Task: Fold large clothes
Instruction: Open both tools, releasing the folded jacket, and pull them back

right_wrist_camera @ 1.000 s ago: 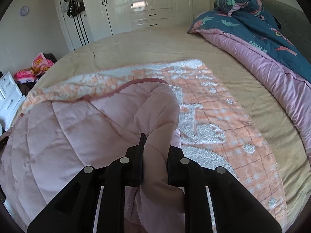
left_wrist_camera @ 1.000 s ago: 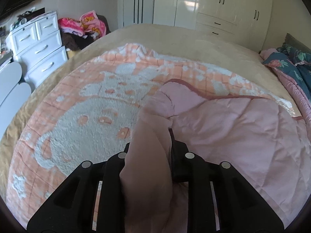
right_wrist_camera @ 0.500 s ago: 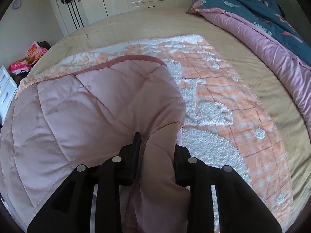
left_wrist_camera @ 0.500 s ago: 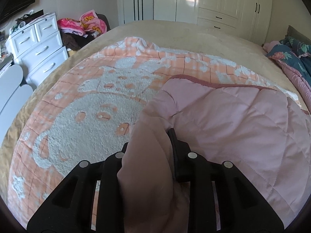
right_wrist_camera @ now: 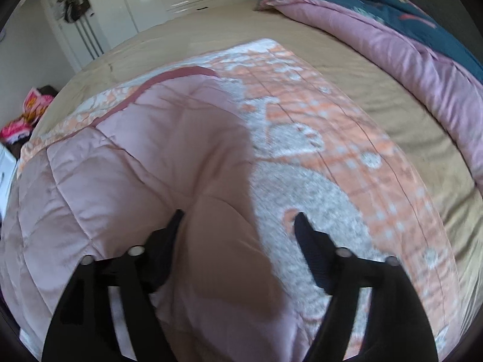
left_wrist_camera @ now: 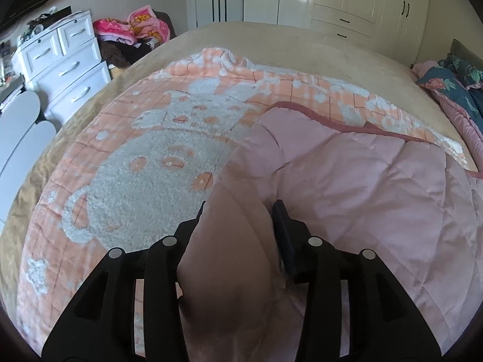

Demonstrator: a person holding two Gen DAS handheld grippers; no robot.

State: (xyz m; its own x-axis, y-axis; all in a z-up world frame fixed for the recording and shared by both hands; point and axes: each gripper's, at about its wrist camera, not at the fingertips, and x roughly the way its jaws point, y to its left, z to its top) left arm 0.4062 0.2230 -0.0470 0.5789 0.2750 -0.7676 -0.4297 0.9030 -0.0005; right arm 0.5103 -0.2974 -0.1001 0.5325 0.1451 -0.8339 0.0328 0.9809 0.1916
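We have the pink quilt (left_wrist_camera: 356, 181) laid over the orange patterned blanket (left_wrist_camera: 157, 163) on the bed, its folded-over edge running across between our two hands. Our left gripper (left_wrist_camera: 240, 211) has just been opening, a bunched corner still between its loosened jaws. Our right gripper (right_wrist_camera: 238, 220) has also just been opening and gapes wide, the other corner touching only one finger.

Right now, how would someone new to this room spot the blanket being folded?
Start at the big bed with its tan cover. On it lies a blanket, peach checks with fuzzy white shapes, its plain pink quilted underside folded over it; the teal floral duvet is bunched alongside.
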